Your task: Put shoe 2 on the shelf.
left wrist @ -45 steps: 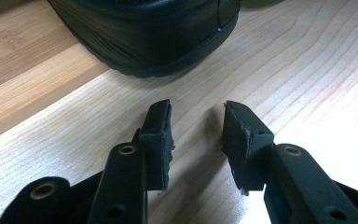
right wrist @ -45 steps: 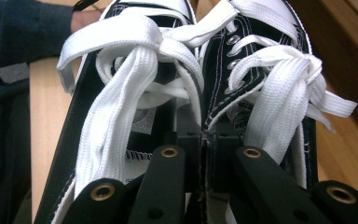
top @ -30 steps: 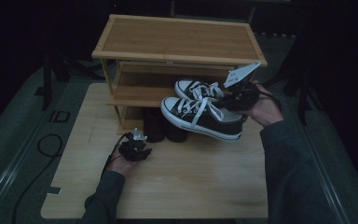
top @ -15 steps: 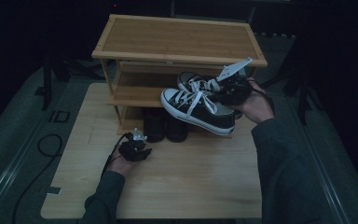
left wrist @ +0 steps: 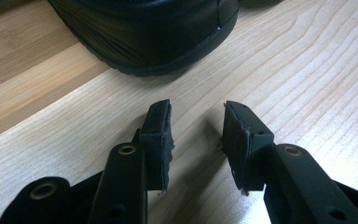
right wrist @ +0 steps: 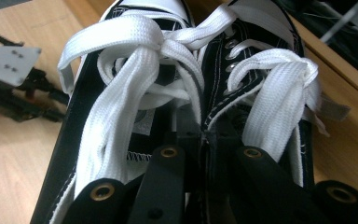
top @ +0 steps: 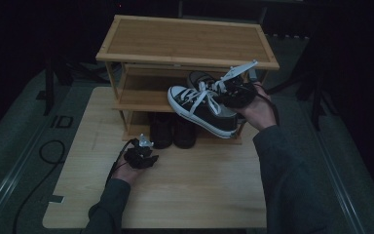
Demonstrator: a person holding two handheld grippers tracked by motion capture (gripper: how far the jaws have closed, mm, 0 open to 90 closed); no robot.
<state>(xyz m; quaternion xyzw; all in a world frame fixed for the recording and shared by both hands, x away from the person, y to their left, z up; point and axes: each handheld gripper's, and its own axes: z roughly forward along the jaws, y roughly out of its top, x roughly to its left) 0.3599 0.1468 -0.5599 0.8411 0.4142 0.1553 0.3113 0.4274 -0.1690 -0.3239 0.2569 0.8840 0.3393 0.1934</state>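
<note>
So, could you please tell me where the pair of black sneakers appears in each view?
High view: pair of black sneakers right of centre, before the shoe rack.
Left gripper view: not in it.
Right gripper view: sneakers fill the middle.
Shared landmark: the light wooden tabletop.

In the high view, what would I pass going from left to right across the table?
Black cable on the floor → left gripper → dark shoes under the rack → black-and-white sneakers → right gripper.

Black sneakers with white laces; pale striped-grain wooden table.
</note>
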